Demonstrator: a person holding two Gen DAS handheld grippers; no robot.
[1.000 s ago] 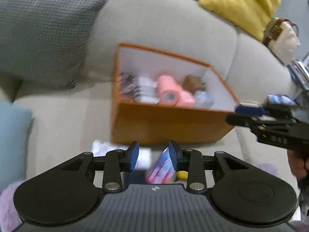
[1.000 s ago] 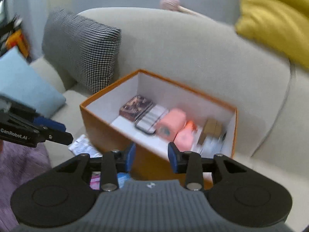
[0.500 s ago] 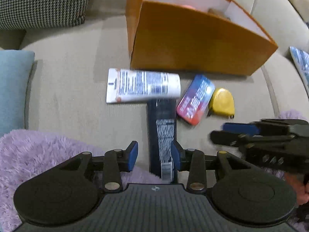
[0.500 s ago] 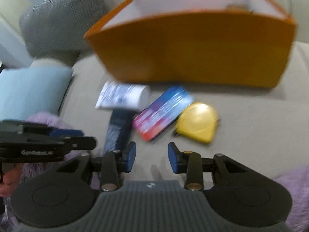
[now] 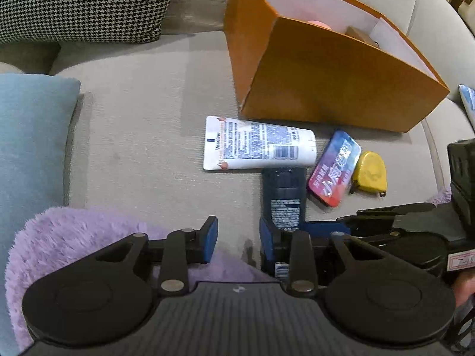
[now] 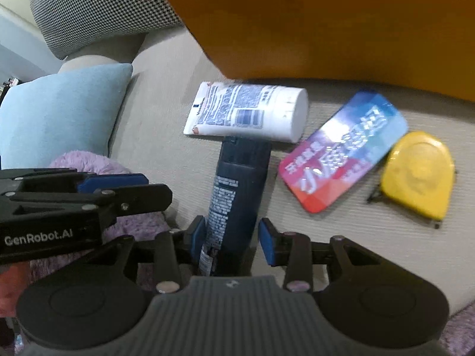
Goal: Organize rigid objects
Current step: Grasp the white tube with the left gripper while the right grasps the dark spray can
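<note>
A: Left wrist view, what is seen?

B: Left hand-held gripper (image 5: pixel 239 243) is seen with jaws apart, nothing clamped; they have just been closing a little, with only sofa seat (image 5: pixel 142 124) and purple fluffy throw (image 5: pixel 74 237) between them. Dark blue bottle (image 5: pixel 284 195) is lain flat just right of its right finger. White tube (image 5: pixel 258 144) is lain crosswise, touching the bottle's far end. Red-blue tin (image 5: pixel 334 172) and yellow tape measure (image 5: pixel 369 172) are lain side by side, touching. Orange box (image 5: pixel 326 80) is stood behind them on the seat, a pink item partly seen inside. Right hand-held gripper (image 5: pixel 323 225) is seen side-on, so its gap cannot be judged here.

A: Right wrist view?

B: Right hand-held gripper (image 6: pixel 233 237) is held with jaws apart, the bottle (image 6: pixel 237 190) between them; a gap is seen at the right pad, contact at the left pad cannot be told. Tube (image 6: pixel 246 111), tin (image 6: pixel 341 151), tape measure (image 6: pixel 418 175) are seen beyond, box wall (image 6: pixel 311 23) behind. Left gripper (image 6: pixel 112 182) is seen at left. Blue cushion (image 6: pixel 62 109) and houndstooth cushion (image 6: pixel 101 9) are noted at left.
</note>
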